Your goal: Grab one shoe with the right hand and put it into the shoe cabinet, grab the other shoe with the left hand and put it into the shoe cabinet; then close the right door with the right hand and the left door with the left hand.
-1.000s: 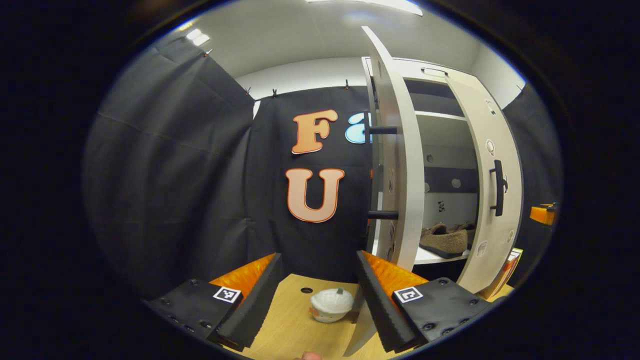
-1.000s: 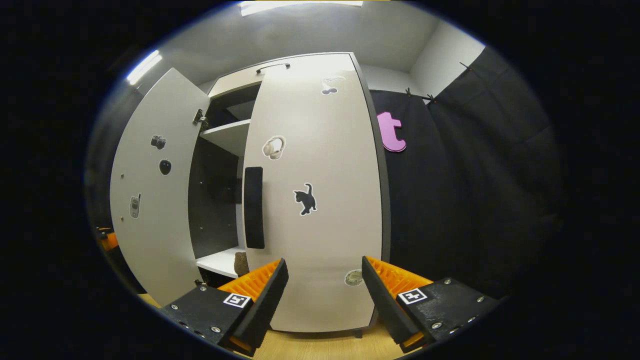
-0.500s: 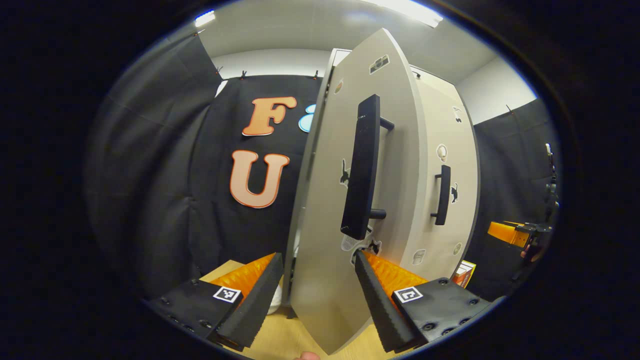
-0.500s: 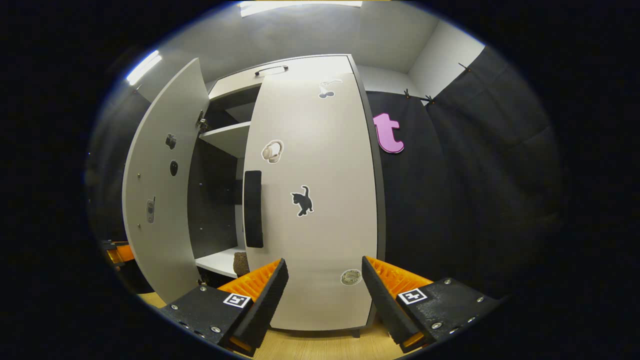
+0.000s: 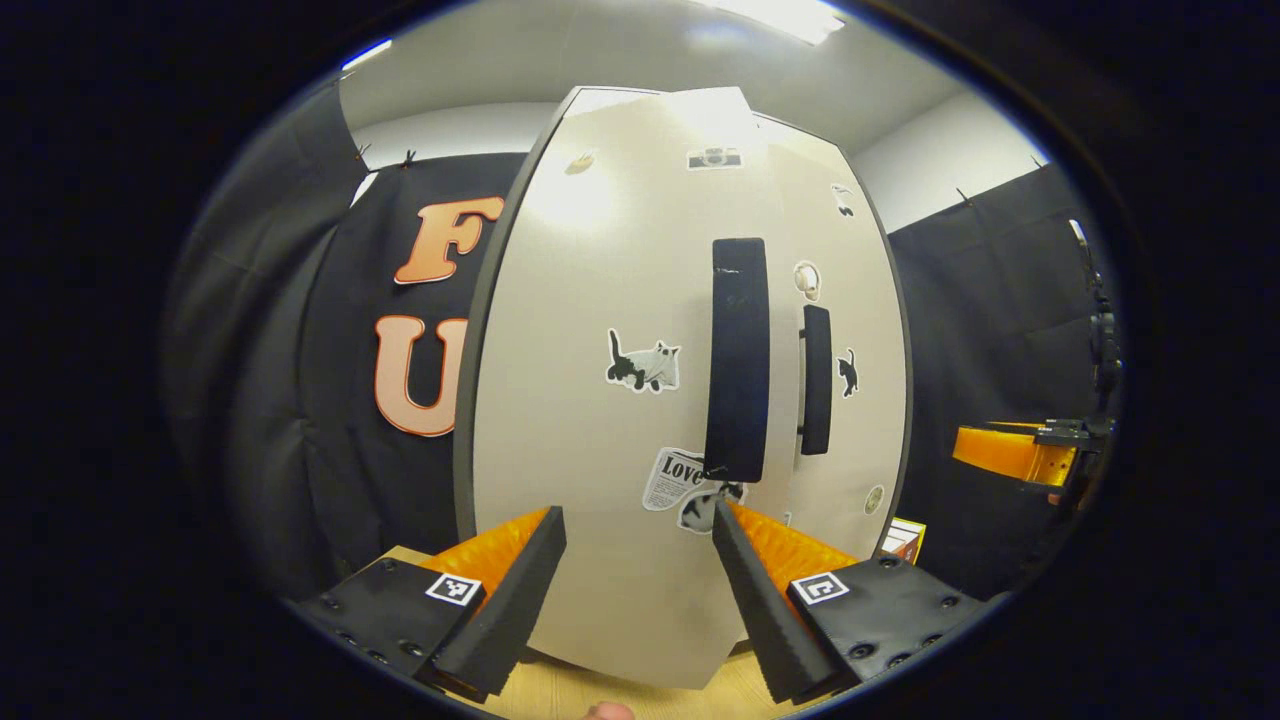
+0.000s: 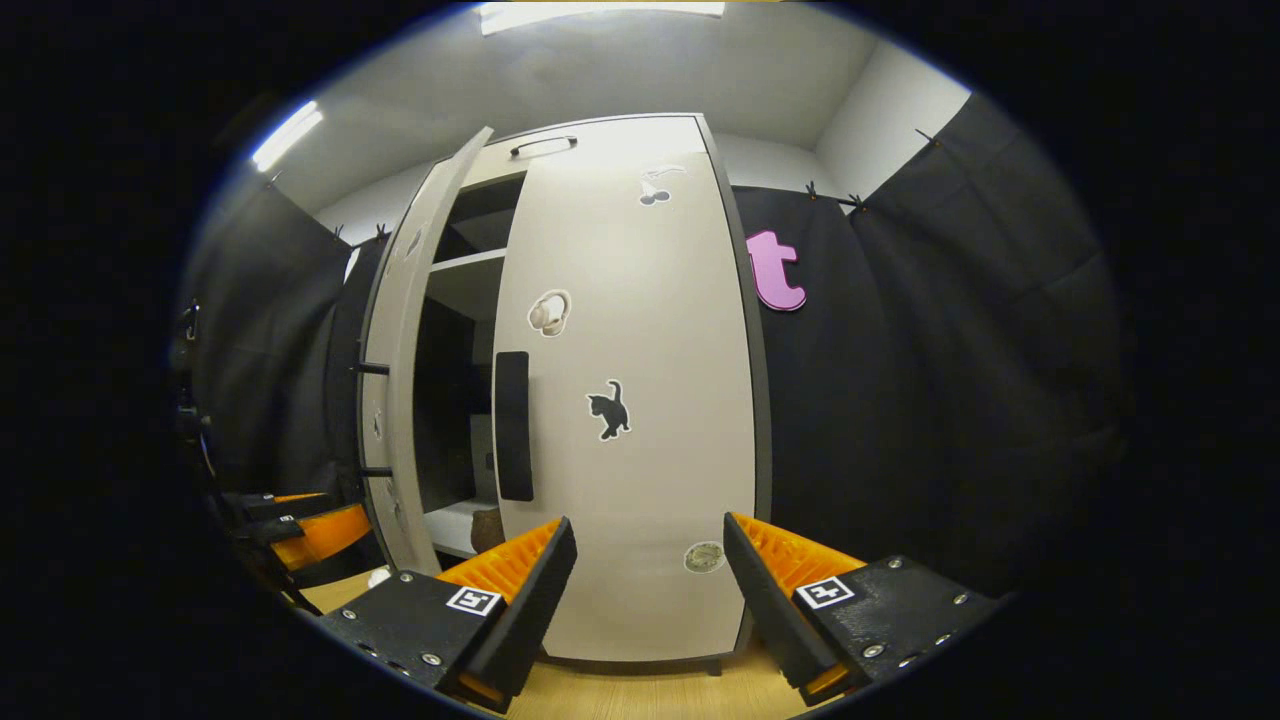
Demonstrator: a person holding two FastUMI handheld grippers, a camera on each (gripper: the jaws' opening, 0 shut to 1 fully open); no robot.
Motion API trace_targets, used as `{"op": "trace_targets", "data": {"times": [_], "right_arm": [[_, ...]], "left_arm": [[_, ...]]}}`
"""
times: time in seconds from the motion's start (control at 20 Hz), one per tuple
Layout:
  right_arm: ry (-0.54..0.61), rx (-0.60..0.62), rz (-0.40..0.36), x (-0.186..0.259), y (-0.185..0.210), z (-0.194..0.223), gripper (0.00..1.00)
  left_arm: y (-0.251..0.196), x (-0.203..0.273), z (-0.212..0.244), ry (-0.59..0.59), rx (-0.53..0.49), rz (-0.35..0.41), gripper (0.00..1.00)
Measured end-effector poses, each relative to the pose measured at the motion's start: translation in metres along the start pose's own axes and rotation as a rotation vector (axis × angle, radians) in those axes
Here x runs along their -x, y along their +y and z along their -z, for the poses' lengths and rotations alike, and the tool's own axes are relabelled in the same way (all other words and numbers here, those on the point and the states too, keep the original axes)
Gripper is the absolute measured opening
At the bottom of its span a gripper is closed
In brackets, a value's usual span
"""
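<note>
Black cloth backed the cabinet (image 6: 620,130); we saw the left door (image 5: 590,400) ajar at centre frame, both claws, left gripper (image 5: 640,590) and right gripper (image 6: 650,600), wide open and empty. Pushing crookedly might let it rebound.

The shoe cabinet (image 6: 600,140) stands on the wooden floor (image 6: 640,690) against the booth's far wall. Its right door (image 6: 640,400) lies flat against the front, while the left door (image 6: 395,380) beside it stands ajar. In the gap between them, a shelf (image 6: 465,262) sits high up and a shoe (image 6: 487,528) rests on the low shelf (image 6: 452,522). In the left gripper view, the left door (image 5: 590,400) stands near, the right door (image 5: 850,400) farther right.
</note>
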State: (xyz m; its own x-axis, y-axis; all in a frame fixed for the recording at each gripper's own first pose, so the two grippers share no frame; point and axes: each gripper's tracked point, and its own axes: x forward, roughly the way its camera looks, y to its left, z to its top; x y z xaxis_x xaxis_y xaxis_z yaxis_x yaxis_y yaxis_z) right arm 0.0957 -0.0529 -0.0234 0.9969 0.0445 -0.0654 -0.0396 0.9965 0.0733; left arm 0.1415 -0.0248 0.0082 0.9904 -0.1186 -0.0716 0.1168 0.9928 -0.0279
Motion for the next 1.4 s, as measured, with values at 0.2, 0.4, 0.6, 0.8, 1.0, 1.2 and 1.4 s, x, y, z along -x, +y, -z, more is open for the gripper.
{"op": "trace_targets", "data": {"times": [0.2, 0.4, 0.6, 0.8, 1.0, 1.2, 1.4], "right_arm": [[0.008, 0.003, 0.009, 0.003, -0.002, 0.002, 0.92], [0.016, 0.011, 0.021, 0.005, -0.006, 0.003, 0.92], [0.021, 0.015, 0.032, 0.004, -0.011, 0.003, 0.92], [0.021, 0.018, 0.035, 0.004, -0.014, 0.002, 0.91], [0.027, 0.017, 0.031, 0.001, -0.013, 0.004, 0.92], [0.024, 0.013, 0.023, 0.001, -0.01, 0.002, 0.92], [0.023, 0.006, 0.014, 0.002, -0.008, 0.004, 0.91]], "left_arm": [[-0.01, -0.027, 0.005, 0.0, -0.019, 0.012, 0.99], [-0.015, -0.038, 0.006, 0.001, -0.034, 0.02, 0.96], [-0.017, -0.045, 0.006, 0.001, -0.064, 0.01, 0.93], [-0.018, -0.051, 0.008, 0.013, -0.058, 0.005, 0.94], [-0.018, -0.048, 0.007, 0.018, -0.064, -0.003, 0.94], [-0.022, -0.042, 0.01, 0.036, -0.063, 0.002, 0.97], [-0.009, -0.012, -0.005, 0.012, -0.049, -0.019, 0.97]]}}
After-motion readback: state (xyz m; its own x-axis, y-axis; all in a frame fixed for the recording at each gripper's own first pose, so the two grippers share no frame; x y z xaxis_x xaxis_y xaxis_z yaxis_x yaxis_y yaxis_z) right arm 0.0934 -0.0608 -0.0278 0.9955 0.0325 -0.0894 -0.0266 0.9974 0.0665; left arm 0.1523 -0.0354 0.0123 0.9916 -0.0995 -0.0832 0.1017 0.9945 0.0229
